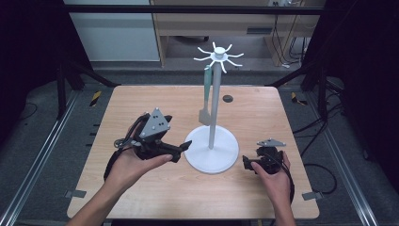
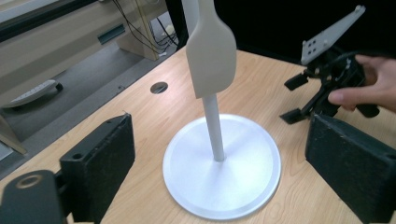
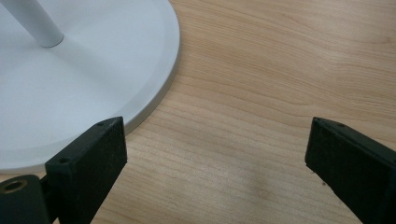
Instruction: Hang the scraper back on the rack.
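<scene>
Now, at the worktop: a person's two hands bring a pair of grippers in on either side of a white stand.
Spatula (image 1: 205, 101): a pale, flat-bladed utensil hanging from one of the hooks at the top of the stand, just left of the pole at centre frame in the high view; its blade (image 2: 211, 49) fills the upper middle of the left gripper view, in front of the pole.
Stand (image 1: 211, 149): a thin upright pole on a broad round base, set mid-worktop, with a crown of curved hooks at the top.
Left gripper (image 1: 181, 151): lower left of the high view, aimed at the base; jaws spread wide with nothing between them.
Right gripper (image 1: 248, 163): lower right, low over the wood just beside the base rim; jaws likewise wide apart and empty.
Handling: the spatula looks light and probably a little flexible at the blade, smooth enough to slip, and free to swing on its hook.
Where to hold: likely the narrow handle above the blade, across its flat faces, then lift clear of the hook.
Risk: a tug sideways could rock the tall stand; the base rim offers a place to steady it.
Worktop (image 1: 141, 99): light wood grain, with a small dark round hole behind the stand.
</scene>
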The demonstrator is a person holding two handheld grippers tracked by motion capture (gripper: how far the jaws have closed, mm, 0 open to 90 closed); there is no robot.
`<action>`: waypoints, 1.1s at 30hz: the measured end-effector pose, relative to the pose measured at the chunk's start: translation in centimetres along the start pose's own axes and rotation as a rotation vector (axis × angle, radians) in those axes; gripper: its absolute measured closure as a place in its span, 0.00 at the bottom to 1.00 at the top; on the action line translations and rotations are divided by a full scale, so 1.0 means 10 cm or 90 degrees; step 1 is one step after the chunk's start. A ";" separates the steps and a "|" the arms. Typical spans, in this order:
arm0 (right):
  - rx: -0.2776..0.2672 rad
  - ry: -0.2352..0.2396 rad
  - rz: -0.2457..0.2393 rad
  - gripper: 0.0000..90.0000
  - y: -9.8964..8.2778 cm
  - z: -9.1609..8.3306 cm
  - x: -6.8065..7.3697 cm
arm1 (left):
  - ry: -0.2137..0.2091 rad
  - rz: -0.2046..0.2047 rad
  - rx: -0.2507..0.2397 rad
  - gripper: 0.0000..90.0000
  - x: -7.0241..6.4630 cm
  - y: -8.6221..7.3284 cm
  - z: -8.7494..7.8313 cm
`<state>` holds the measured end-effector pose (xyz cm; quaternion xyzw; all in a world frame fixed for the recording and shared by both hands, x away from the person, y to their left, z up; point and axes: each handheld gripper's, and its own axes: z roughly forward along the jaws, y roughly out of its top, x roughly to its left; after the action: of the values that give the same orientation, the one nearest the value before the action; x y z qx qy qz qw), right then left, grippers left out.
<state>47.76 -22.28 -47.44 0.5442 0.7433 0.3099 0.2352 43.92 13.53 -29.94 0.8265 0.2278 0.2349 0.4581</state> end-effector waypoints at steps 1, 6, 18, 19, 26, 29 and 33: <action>-0.002 0.000 -0.002 0.06 0.00 0.00 0.00 | -0.001 -0.001 0.000 0.07 0.00 -0.04 0.01; -0.007 0.000 0.000 0.06 0.00 -0.01 0.00 | -0.006 -0.005 0.009 0.06 0.00 -0.26 0.08; -0.005 -0.005 -0.005 0.06 0.00 -0.02 0.03 | 0.024 -0.046 0.040 0.06 0.23 -0.90 0.16; -0.005 -0.005 -0.009 0.06 0.00 -0.02 0.02 | 0.026 -0.054 0.041 0.06 0.25 -0.95 0.16; -0.005 -0.012 -0.008 0.06 0.00 -0.03 0.05 | 0.055 -0.091 0.057 0.07 0.47 -1.35 0.11; -0.004 -0.015 -0.008 0.06 0.00 -0.03 0.06 | 0.073 -0.106 0.069 0.07 0.56 -1.53 0.09; -0.001 -0.021 -0.003 0.06 -0.01 -0.03 0.07 | 0.104 -0.126 0.087 0.07 0.70 -1.76 0.06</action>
<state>47.31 -21.72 -47.33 0.5469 0.7407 0.3009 0.2485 46.95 25.72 -44.12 0.8076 0.3598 0.2388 0.4017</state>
